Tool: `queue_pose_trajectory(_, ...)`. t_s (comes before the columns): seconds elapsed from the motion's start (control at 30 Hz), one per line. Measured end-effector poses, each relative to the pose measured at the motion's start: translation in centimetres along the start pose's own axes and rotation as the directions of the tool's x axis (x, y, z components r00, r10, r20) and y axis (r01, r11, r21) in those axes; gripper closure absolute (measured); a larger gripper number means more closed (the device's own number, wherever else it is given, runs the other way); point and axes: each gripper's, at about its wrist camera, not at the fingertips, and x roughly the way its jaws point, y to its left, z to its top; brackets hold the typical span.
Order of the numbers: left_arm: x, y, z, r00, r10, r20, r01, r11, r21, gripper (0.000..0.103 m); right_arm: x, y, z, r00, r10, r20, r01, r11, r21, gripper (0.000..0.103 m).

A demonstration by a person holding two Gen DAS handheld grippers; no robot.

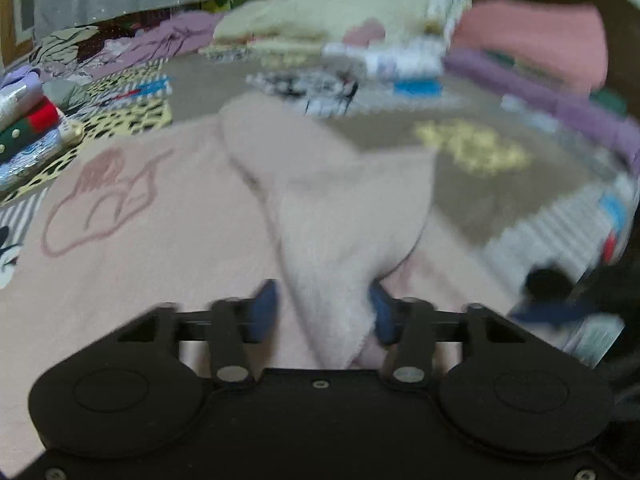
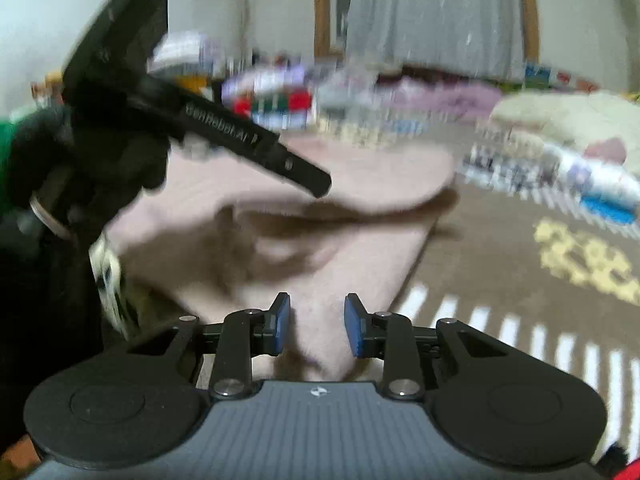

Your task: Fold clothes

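Holding a fold of the pink garment [image 1: 152, 216] up from the brown rug [image 1: 472, 184], the left gripper [image 1: 326, 308] has its blue pads pressed on both sides of a thick bunch of the cloth, so I judge it is clamped on it; the lifted part rises like a ridge away from the pads, while the rest of the garment lies flat on the rug, with a drawn figure on its surface on the far side from the rug's yellow pattern [image 1: 472, 148]. This grip seems meant to carry one edge over the body of the garment and make a fold. The right gripper [image 2: 318, 326] hangs just above the near corner of the same garment on the rug; its pads stand apart, pink cloth shows in the gap, but it is too blurred to say whether they touch it. Around the rug's far edge lie stacks of folded clothes [image 1: 380, 52], perhaps where finished pieces go. Both views are smeared by motion, so fine detail is uncertain.
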Motion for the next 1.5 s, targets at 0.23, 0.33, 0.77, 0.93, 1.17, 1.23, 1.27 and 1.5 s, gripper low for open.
queue_pose_trajectory(0.23, -2.6, 3.6, -0.8, 0.999, -0.007, 0.039, 0.011, 0.994, -0.108, 0.054, -1.1, 0.7, -0.2, 0.999, -0.037, 0.002, 0.037, 0.999, -0.033, 0.073)
queue_pose_trajectory(0.33, -3.2, 4.5, -0.7, 0.997, -0.003, 0.081, 0.016, 0.988, -0.154, 0.055, -1.4, 0.7, -0.3, 0.999, -0.036, 0.020, 0.037, 0.998, -0.046, 0.073)
queue_pose_trajectory(0.77, -2.3, -4.7, 1.7, 0.990, -0.025, 0.135, -0.015, 0.960, 0.281, 0.045, -0.3, 4.7, 0.3, 0.999, 0.019, 0.051, -0.006, 0.972, -0.235, 0.066)
queue_pose_trajectory(0.93, 2.0, -8.0, 1.4, 0.991, 0.117, 0.072, -0.137, 0.837, 0.530, 0.047, 0.3, 4.7, 0.3, 0.999, 0.037, 0.040, -0.027, 0.976, -0.218, 0.059)
queue_pose_trajectory(1.17, 1.8, -5.7, 4.4, 0.996, 0.057, 0.074, -0.081, 0.923, 0.376, 0.069, 0.4, 3.9, 0.3, 0.998, 0.051, 0.047, -0.042, 0.983, -0.177, 0.056)
queue_pose_trajectory(1.23, 1.5, -4.9, 5.2, 0.996, 0.037, 0.078, -0.060, 0.944, 0.323, 0.063, 0.5, 3.7, 0.4, 0.997, 0.054, 0.051, -0.044, 0.985, -0.170, 0.056)
queue_pose_trajectory(1.27, 1.3, -4.5, 5.6, 0.996, 0.027, 0.081, -0.050, 0.954, 0.297, 0.057, 0.5, 3.7, 0.4, 0.997, 0.054, 0.052, -0.045, 0.985, -0.167, 0.056)
queue_pose_trajectory(1.5, -0.8, -2.6, 6.8, 0.994, -0.043, 0.103, 0.025, 0.986, 0.167, 0.048, 0.0, 2.8, 0.6, 0.995, 0.065, 0.080, -0.054, 0.990, -0.132, 0.056)
